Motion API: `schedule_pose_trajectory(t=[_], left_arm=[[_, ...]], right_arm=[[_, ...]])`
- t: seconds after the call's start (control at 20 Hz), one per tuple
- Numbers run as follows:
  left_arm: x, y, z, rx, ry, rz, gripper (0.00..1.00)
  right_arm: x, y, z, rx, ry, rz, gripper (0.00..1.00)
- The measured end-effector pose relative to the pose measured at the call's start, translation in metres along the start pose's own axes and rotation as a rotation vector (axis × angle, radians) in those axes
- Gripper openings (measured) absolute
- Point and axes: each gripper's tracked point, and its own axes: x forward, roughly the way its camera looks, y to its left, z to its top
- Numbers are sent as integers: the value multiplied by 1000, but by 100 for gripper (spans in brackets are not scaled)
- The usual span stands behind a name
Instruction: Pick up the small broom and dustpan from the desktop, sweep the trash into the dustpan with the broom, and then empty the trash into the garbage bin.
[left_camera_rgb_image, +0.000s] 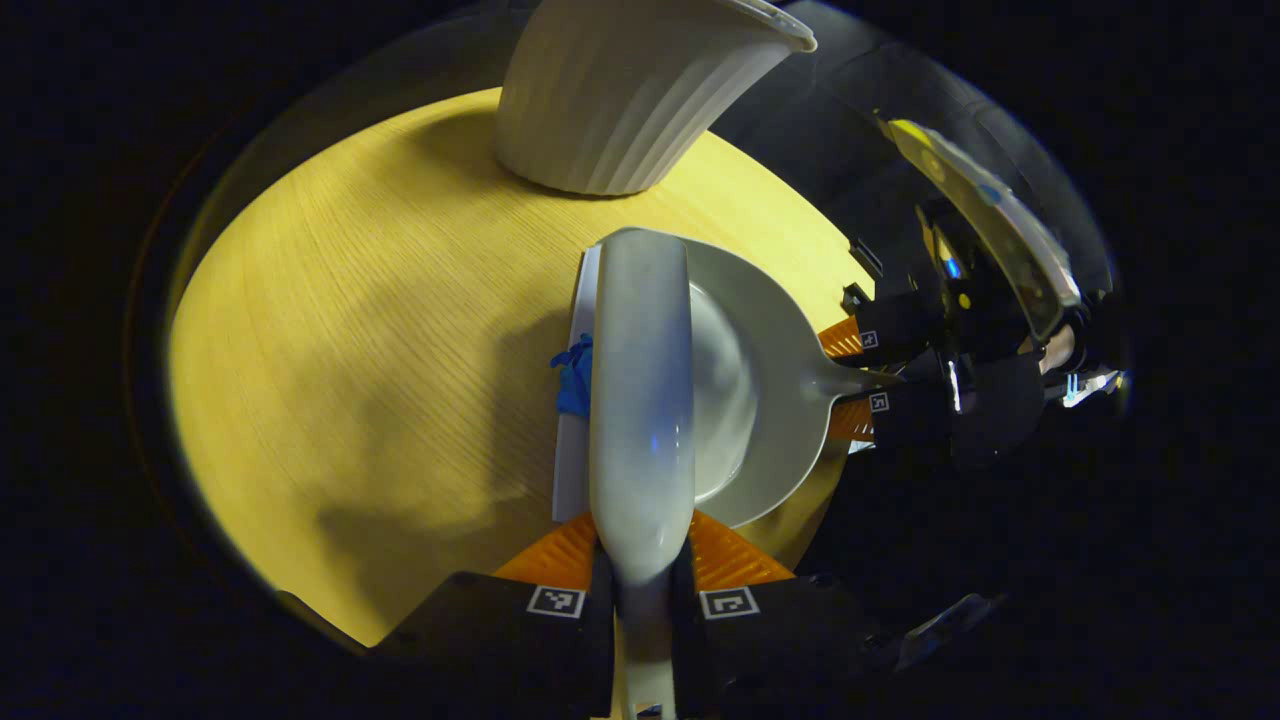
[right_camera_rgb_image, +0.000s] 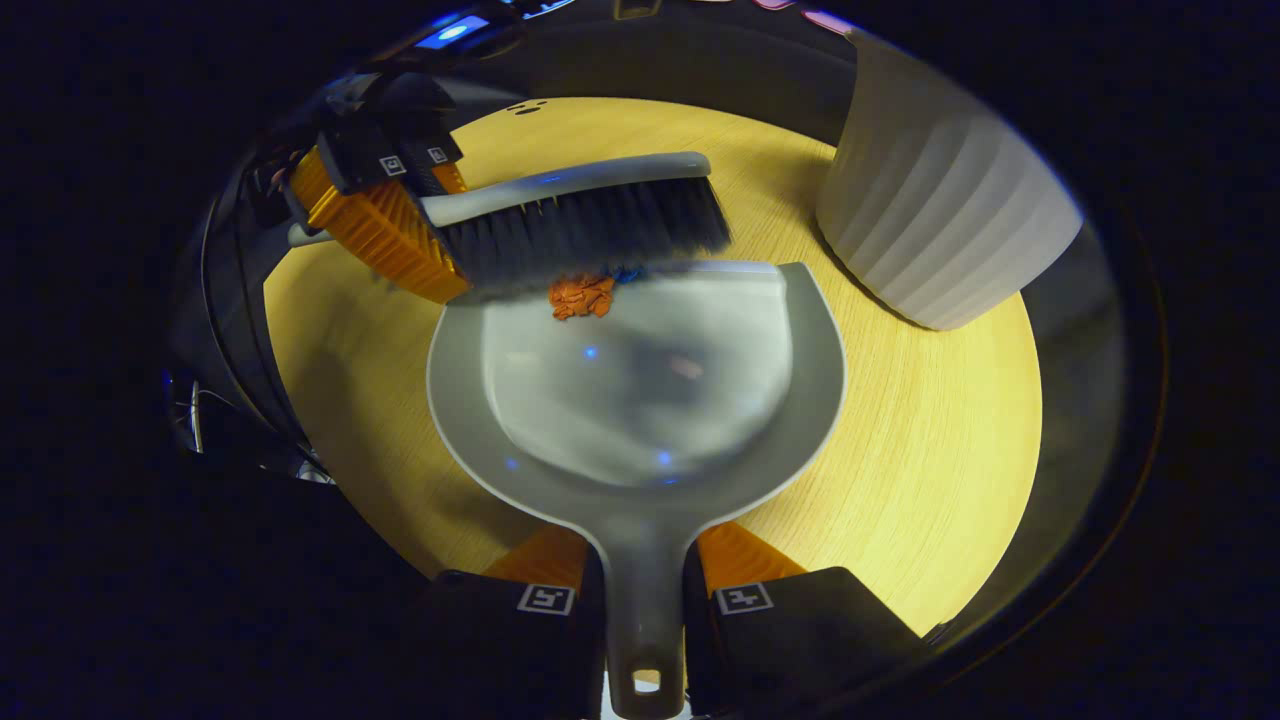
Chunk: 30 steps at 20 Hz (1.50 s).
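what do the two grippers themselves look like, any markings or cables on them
Each gripper has a bulky black body with two fingers faced by ribbed pads. The left gripper and the right gripper each carry a pair of small square black-and-white tags, one per finger. The same tags show on each gripper seen from the other's view. Dark cables trail behind the left gripper in the right gripper view.

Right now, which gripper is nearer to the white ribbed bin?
Neither clearly. The left gripper holds the broom on one side of the table, the right gripper holds the dustpan at another edge; the bin stands beyond both tools.
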Motion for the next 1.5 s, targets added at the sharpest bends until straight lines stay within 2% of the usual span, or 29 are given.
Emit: schedule_pose_trajectory(t=[0.05,0.2,0.4,0.45,0.5,0.6,0.65,0.7,0.85,0.95,1.0,1.1,1.2,1.25,1.35,1.45,1.5], left_arm=[[-6,1,-1,-27,-25,3,28],[-25,-2,-1,-105,-103,6,26],[-56,-18,1,-109,-171,13,28],[-63,-24,1,-107,-179,3,27],[-67,-29,2,-93,-189,5,27],[-71,-22,7,-65,-222,90,27],[-72,-11,12,-66,-239,161,27],[-72,5,15,-66,-237,231,27],[-59,61,13,-63,-172,356,27],[-38,83,20,-73,-124,362,28],[-27,89,23,-54,-97,365,27],[-11,87,28,28,-45,368,28],[-1,79,24,96,16,331,28],[6,73,19,134,49,312,27],[16,60,10,202,86,281,28],[19,44,8,202,70,227,28],[18,36,9,202,56,192,28]], right_arm=[[2,-5,-3,6,-3,-2,40],[2,-23,-10,22,-8,-6,36],[-7,-22,-11,25,-16,-9,36],[-7,-20,-12,23,-19,-9,40],[-6,-17,-14,25,-19,-9,36],[-6,-17,-14,30,-16,-11,40],[-6,-18,-14,35,-11,-13,36],[-6,-17,-14,43,-7,-13,36],[-6,-17,-14,46,5,-13,36],[-6,-17,-13,41,15,-11,40],[-6,-16,-13,41,21,-9,32],[-7,-17,-14,40,31,-5,36],[-7,-17,-13,40,31,-5,36],[-7,-17,-11,50,25,-1,33],[-6,-18,-14,51,31,0,36],[-7,-17,-12,46,34,-2,40],[-6,-18,-12,41,34,-2,36]])
